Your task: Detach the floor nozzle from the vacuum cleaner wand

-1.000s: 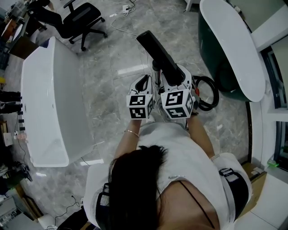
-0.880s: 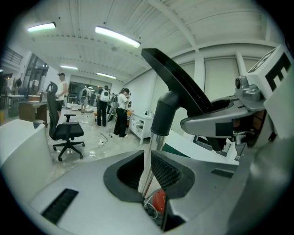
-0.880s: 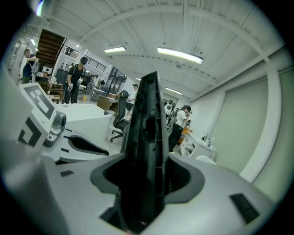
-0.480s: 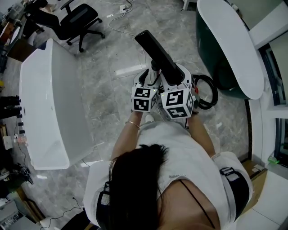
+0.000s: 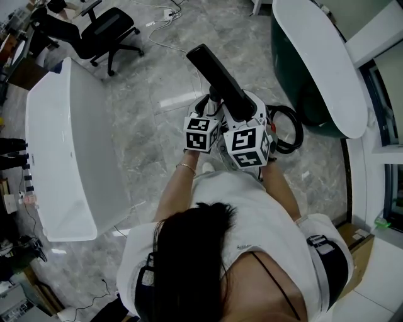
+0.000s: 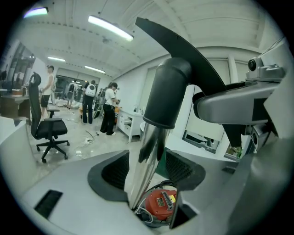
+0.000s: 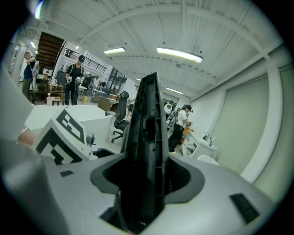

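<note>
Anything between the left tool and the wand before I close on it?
Nothing visible. The chrome wand stands between the jaws of the left tool; they have just been opening and do not press it. The right tool is clamped on the floor nozzle.

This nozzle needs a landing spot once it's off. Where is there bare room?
Bare: the top of the white table, and the grey floor between it and the floor nozzle. Crowded: right of the nozzle, where the black hose coils; cables trail by the office chair.
</note>
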Motion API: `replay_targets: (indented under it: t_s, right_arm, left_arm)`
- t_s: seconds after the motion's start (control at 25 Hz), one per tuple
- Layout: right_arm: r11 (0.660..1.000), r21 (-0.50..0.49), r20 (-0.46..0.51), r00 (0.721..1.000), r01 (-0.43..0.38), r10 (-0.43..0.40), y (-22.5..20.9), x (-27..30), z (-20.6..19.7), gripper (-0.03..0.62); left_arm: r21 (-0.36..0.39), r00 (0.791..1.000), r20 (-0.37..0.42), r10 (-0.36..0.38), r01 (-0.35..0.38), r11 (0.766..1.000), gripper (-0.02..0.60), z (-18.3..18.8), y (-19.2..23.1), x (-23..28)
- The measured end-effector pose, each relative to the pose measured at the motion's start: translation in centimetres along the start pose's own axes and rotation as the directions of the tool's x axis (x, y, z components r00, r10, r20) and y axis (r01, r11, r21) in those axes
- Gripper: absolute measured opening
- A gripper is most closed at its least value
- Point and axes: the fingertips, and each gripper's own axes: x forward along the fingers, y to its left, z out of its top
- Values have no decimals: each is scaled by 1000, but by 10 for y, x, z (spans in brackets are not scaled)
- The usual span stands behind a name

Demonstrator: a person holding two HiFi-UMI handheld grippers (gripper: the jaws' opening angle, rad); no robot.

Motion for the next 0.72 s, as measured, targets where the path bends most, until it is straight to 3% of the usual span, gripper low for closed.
replay_targets:
  t_s: [0.24, 0.36, 0.72]
  right_arm:
    - [1000, -5, 4, 1000, -10, 10, 2, 3, 4, 241]
    - [1000, -10, -1, 1000, -18, 18, 3, 5, 5, 241]
    - [1000, 3, 17, 1000, 10, -10, 0, 5, 4, 241]
  left_arm:
    - [0, 1000, -28, 4, -4, 1000, 231, 1, 1, 3]
    - [9, 1000, -14, 26, -26, 1000, 169, 2, 5, 5]
    - [20, 1000, -10, 8, -8, 1000, 164, 3, 4, 7]
